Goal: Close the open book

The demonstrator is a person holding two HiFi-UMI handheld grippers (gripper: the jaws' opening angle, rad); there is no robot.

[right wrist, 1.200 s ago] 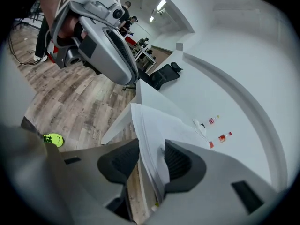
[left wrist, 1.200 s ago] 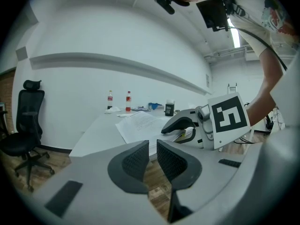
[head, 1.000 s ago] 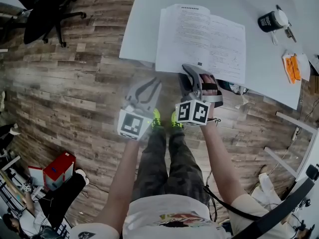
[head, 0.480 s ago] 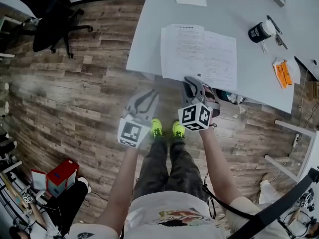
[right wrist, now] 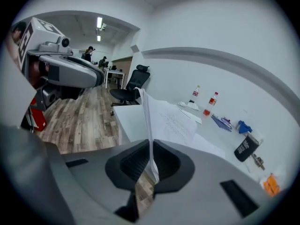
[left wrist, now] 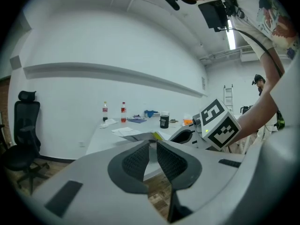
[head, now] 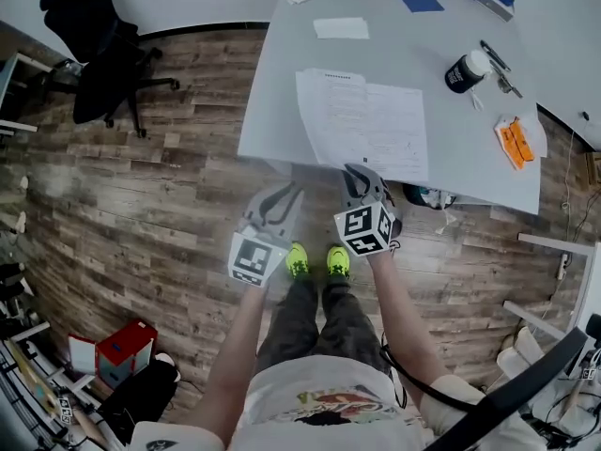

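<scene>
White desk (head: pixel 282 83) over a wood-plank floor (head: pixel 169 186).

Item 1: book (head: pixel 362 125). It lies open at the desk's near edge with its printed pages up.

Change: the right gripper (head: pixel 358 174) has just been closing its fingers. They are now clamped on the near edge of a leaf (right wrist: pixel 149 121), which runs edge-on between the pads in the right gripper view. A second ago those fingers stood apart at that same edge. Whether one leaf or several is caught cannot be told.

Meaning: the grip looks made. The fold across the spine is not yet done, so the book is still open.

Item 2: left gripper (head: pixel 290 189). It hangs just beside the right one, off the desk and over the floor. Its fingers are drawn together on nothing.

Writing:
- Book: dense black print with a dotted heading line, too small to read.
- Black cup (head: pixel 465 71): white lettering, illegible.
- Two bottles (right wrist: pixel 211 104): red labels with no legible brand.
- Gripper cubes (head: pixel 364 229): black-and-white square markers and no words.
</scene>
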